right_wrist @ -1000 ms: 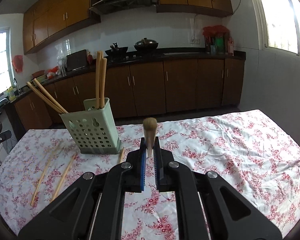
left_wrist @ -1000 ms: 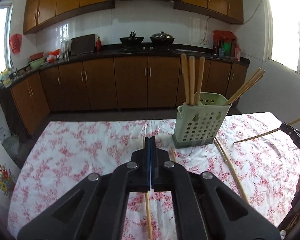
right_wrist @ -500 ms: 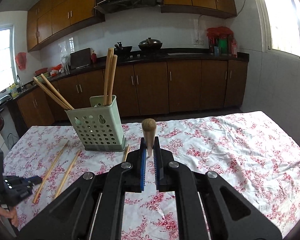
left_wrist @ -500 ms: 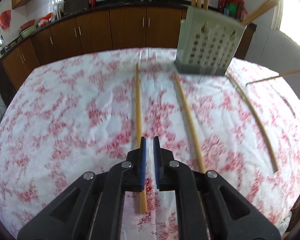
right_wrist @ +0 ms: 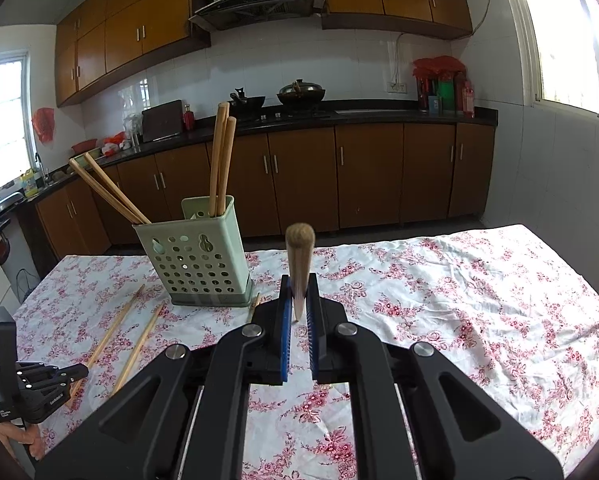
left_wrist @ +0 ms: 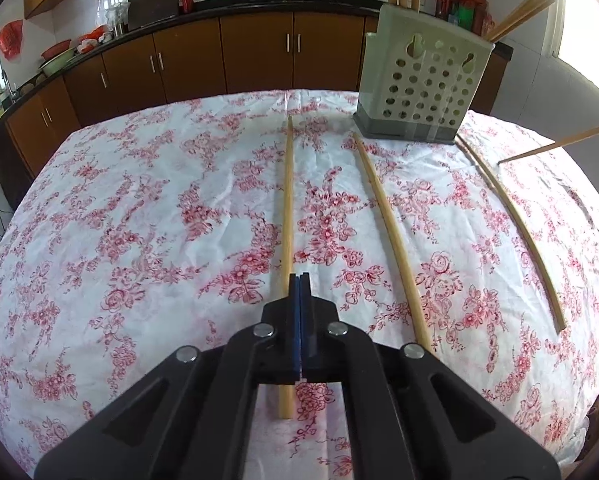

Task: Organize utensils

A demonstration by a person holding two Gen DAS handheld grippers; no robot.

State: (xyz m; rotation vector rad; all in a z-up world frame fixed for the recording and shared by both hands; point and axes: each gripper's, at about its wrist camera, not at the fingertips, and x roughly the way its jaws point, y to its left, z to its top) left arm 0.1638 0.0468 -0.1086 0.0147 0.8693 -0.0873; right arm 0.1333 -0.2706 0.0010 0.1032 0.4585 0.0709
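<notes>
A pale green perforated utensil holder stands on the floral tablecloth with several chopsticks in it. Three loose chopsticks lie on the cloth in the left wrist view: one running under my left gripper, one to its right, one further right. My left gripper is low over the near part of the first chopstick, jaws closed together; whether it holds the stick is unclear. My right gripper is shut on a chopstick pointing forward, above the table right of the holder.
The table is covered by a white cloth with red flowers. Kitchen cabinets and a counter stand behind it. The left gripper shows at the lower left of the right wrist view. The held chopstick's tip shows in the left wrist view.
My left gripper dropped down toward the table over the leftmost chopstick, opened slightly, then closed. My right gripper kept its chopstick and stayed nearly still.
</notes>
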